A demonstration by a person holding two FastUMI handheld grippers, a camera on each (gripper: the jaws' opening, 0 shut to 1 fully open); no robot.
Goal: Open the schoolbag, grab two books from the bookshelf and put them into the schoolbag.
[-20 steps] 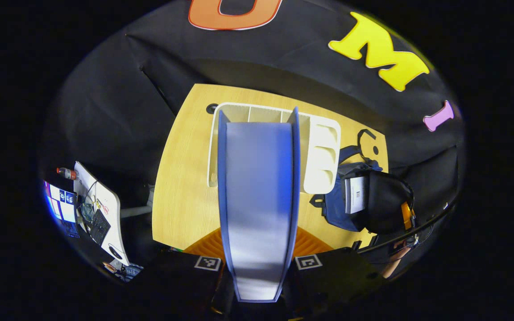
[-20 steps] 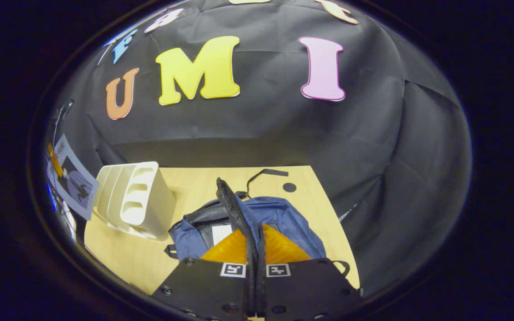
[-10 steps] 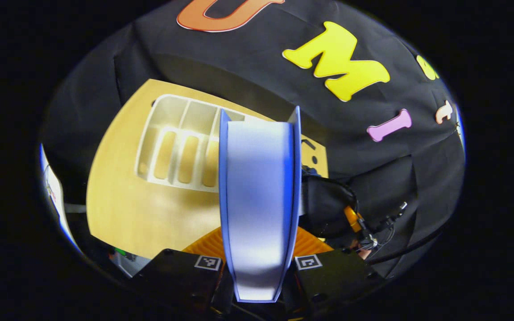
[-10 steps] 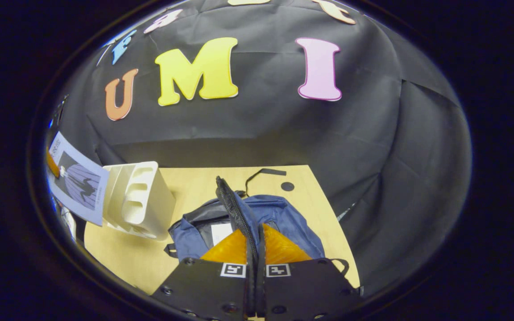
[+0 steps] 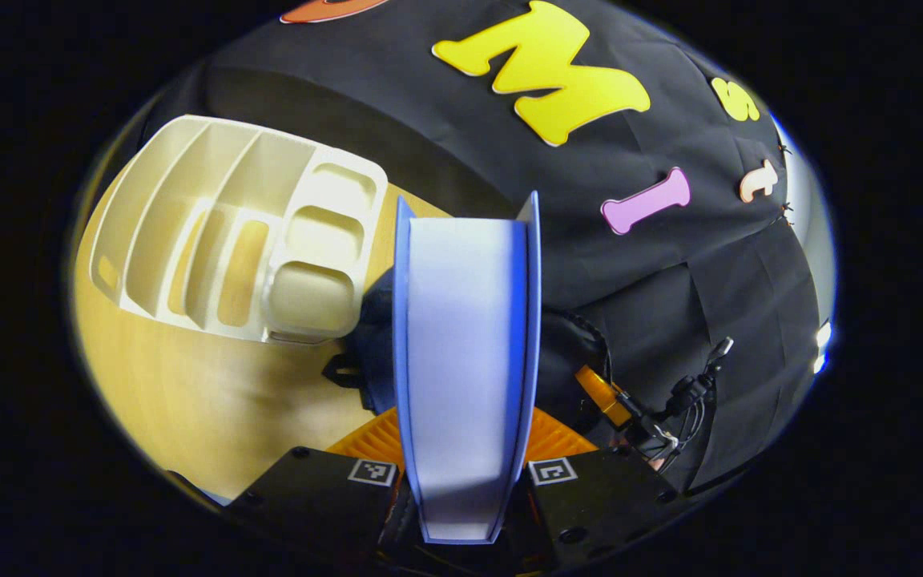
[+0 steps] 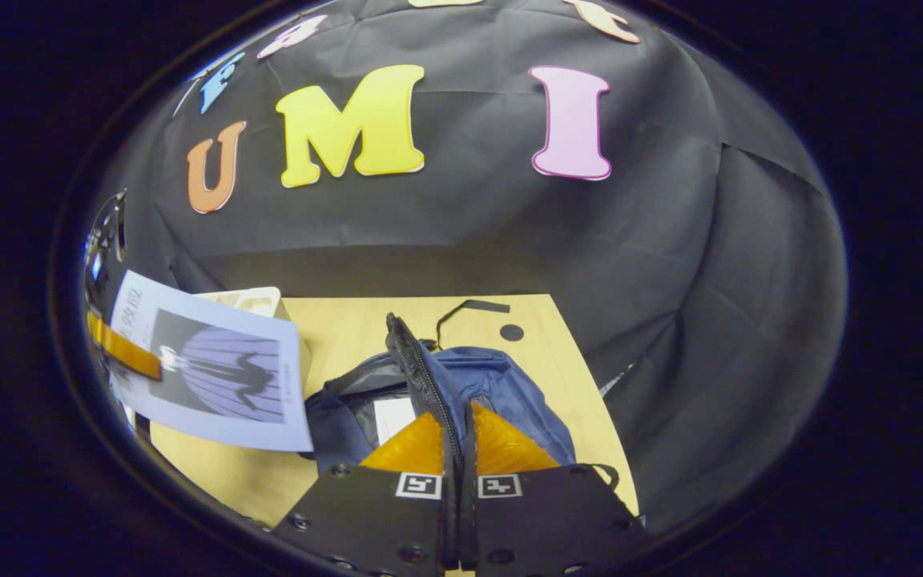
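One thin blue-covered book (image 5: 465,369) stands clamped in the left tool (image 5: 465,473), long axis toward twelve o'clock. At ten o'clock on the wooden table (image 5: 213,393), the cream plastic bookshelf (image 5: 237,232) has bare slots. The right tool (image 6: 459,489) pinches the open navy fabric schoolbag's (image 6: 501,393) zipper edge (image 6: 421,377); a white sheet (image 6: 394,417) lies inside.

A wooden table (image 6: 349,320) stands against the black cloth wall (image 6: 469,232). Near its far edge the table has a small dark round hole (image 6: 511,332).
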